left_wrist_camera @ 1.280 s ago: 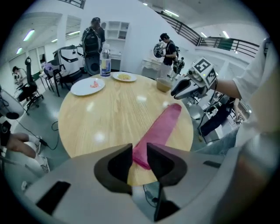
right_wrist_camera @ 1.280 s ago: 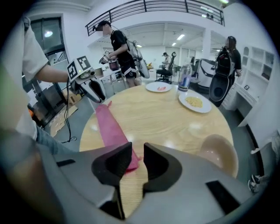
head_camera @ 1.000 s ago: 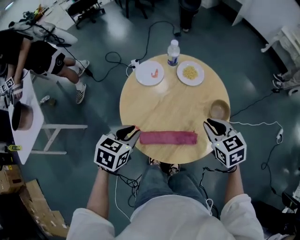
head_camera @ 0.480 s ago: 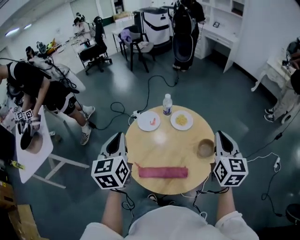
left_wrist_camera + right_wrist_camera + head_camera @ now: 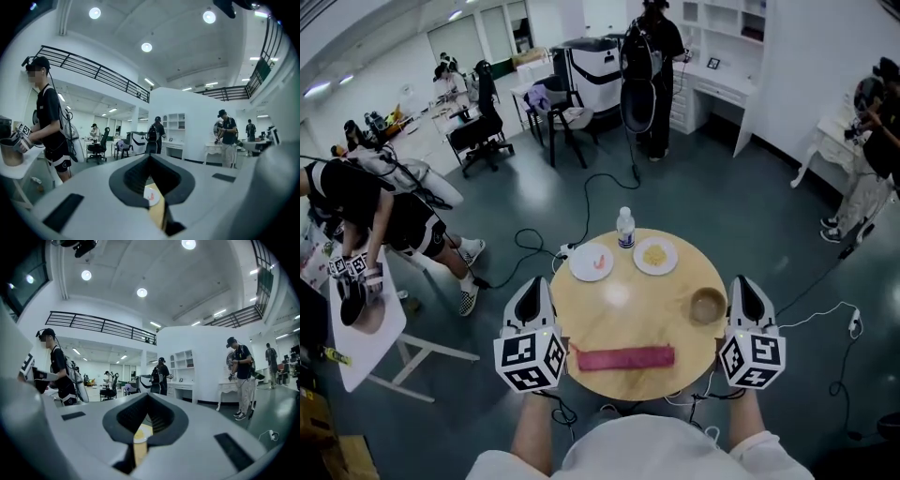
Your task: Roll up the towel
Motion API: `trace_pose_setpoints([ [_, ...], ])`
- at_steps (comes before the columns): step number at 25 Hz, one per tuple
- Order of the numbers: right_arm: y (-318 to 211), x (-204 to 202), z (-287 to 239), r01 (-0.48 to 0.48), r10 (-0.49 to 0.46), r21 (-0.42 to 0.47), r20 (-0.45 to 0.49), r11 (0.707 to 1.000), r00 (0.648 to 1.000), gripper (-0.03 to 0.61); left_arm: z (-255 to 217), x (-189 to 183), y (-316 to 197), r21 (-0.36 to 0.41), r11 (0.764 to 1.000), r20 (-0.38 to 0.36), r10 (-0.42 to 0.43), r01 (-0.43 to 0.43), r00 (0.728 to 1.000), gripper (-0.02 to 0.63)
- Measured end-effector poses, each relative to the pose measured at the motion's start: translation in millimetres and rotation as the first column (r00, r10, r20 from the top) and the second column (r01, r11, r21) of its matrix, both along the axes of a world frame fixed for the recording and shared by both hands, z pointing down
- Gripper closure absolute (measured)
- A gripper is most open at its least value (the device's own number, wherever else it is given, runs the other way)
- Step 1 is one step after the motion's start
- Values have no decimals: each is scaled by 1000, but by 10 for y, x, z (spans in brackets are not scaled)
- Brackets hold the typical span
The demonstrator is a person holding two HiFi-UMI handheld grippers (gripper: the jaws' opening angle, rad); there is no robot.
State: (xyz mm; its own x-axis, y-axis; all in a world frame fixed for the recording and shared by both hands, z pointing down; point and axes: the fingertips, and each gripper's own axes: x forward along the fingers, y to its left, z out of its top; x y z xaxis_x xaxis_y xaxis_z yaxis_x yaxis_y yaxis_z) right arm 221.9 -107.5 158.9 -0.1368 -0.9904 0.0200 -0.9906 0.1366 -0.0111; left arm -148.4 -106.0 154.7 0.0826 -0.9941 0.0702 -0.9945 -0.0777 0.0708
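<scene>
The pink towel [image 5: 623, 358] lies rolled into a long bar along the near edge of the round wooden table [image 5: 628, 300]. My left gripper [image 5: 534, 284] hovers off the table's left side, raised and pointing level, shut with nothing in it. My right gripper [image 5: 742, 283] does the same off the right side, beside the wooden bowl [image 5: 708, 305]. In the left gripper view the dark pads [image 5: 133, 176] meet in front of the room. Those in the right gripper view [image 5: 129, 416] are closed too. Neither gripper touches the towel.
Two white plates [image 5: 592, 262] [image 5: 655, 255] and a water bottle [image 5: 625, 228] stand at the table's far side. Cables [image 5: 591, 202] trail over the floor. A person bends at a white side table [image 5: 356, 328] on the left; others stand behind [image 5: 652, 56] and to the right [image 5: 872, 141].
Both grippers have lifted from the towel's two ends at the table edge, swung up to level, and their jaws have closed. The head view has tilted up to show the room.
</scene>
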Motion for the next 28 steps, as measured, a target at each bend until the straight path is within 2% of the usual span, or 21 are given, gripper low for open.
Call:
trace_pose_setpoints([
  [4,31,-56,55,0,-1,-24,-36,1000,999,579,-14,39,-13,14,1000,-5,27,-27,1000,611],
  [13,134,-64,66,-29,27,-34,-49,999,998,580,96,125,-17,-12,998,-23,61,-61,998,611],
  [18,185,-104,38,-36,33,-26,-88,999,996,580,145,100,1,-26,998,-39,64,-65,997,611],
  [23,192,-56,39,-43,41,-28,-61,999,997,580,85,168,26,-15,996,-26,91,-92,995,611],
  [28,232,-65,76,-30,28,-37,-60,999,998,580,84,164,76,-18,996,-30,81,-82,996,611],
])
